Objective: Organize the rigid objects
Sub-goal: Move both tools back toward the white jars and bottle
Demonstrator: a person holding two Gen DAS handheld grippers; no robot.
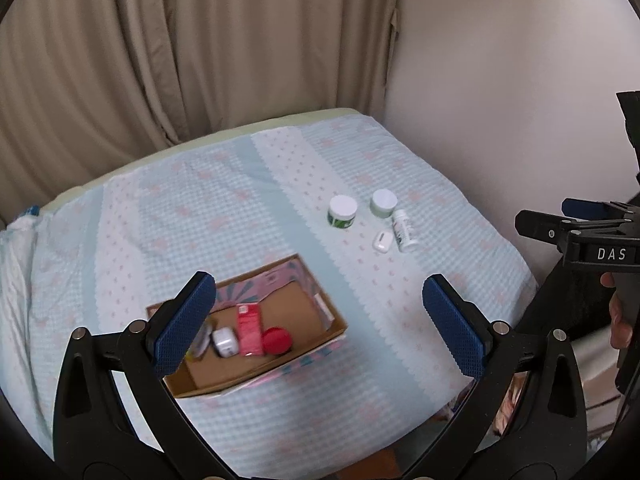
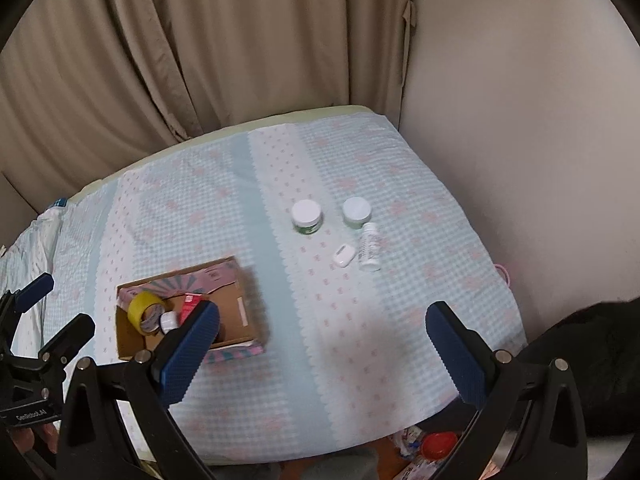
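An open cardboard box [image 1: 320, 312] [image 2: 244, 320] sits on the blue-checked table and holds a red carton [image 1: 249, 330], a red lid [image 1: 276, 340], a white cube [image 1: 225, 342] and a yellow tape roll [image 2: 145, 310]. Further right on the cloth stand a white-lidded green jar [image 1: 342, 211] [image 2: 306, 217], a pale jar [image 1: 383, 202] [image 2: 357, 212], a lying white bottle [image 1: 405, 230] [image 2: 370, 247] and a small white case [image 1: 382, 241] [image 2: 344, 255]. My left gripper [image 1: 320, 320] is open and empty above the box. My right gripper [image 2: 324, 344] is open and empty above the cloth.
Beige curtains hang behind the table and a white wall [image 2: 520, 120] stands to the right. Below the table's front edge lie a red lid [image 2: 439, 444] and clutter. A dark cloth [image 2: 592, 360] is at the right.
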